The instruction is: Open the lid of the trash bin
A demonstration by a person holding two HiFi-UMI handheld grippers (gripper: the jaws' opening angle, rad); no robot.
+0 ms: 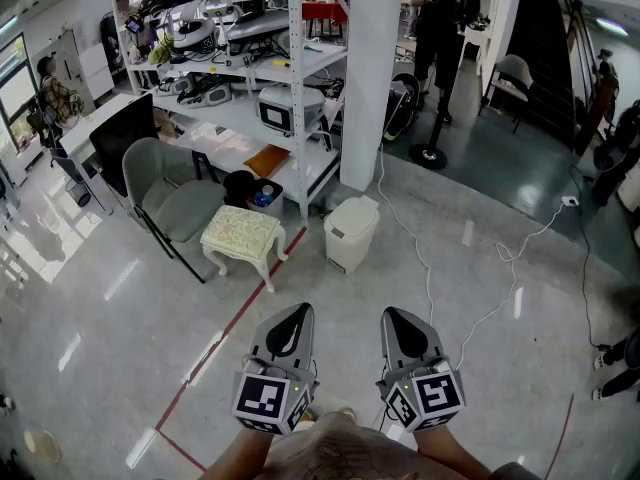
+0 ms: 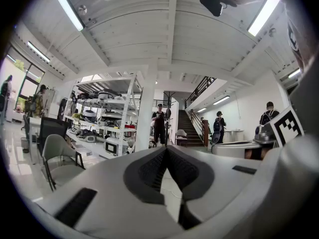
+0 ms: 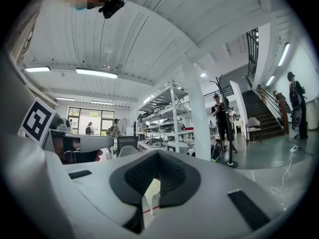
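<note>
The white trash bin (image 1: 350,232) stands on the floor at the foot of a white pillar (image 1: 371,68), with its lid down. Both grippers hang low in the head view, well short of the bin and pointing toward it. My left gripper (image 1: 298,314) has its jaws together with nothing between them, as its own view shows (image 2: 166,149). My right gripper (image 1: 392,315) is likewise shut and holds nothing (image 3: 157,153). I cannot make out the bin in either gripper view.
A cream stool (image 1: 241,234) and a grey chair (image 1: 172,194) stand left of the bin. Behind them is a loaded shelving rack (image 1: 250,68). A white cable (image 1: 430,268) runs over the floor right of the bin. A person (image 1: 437,28) stands at the back.
</note>
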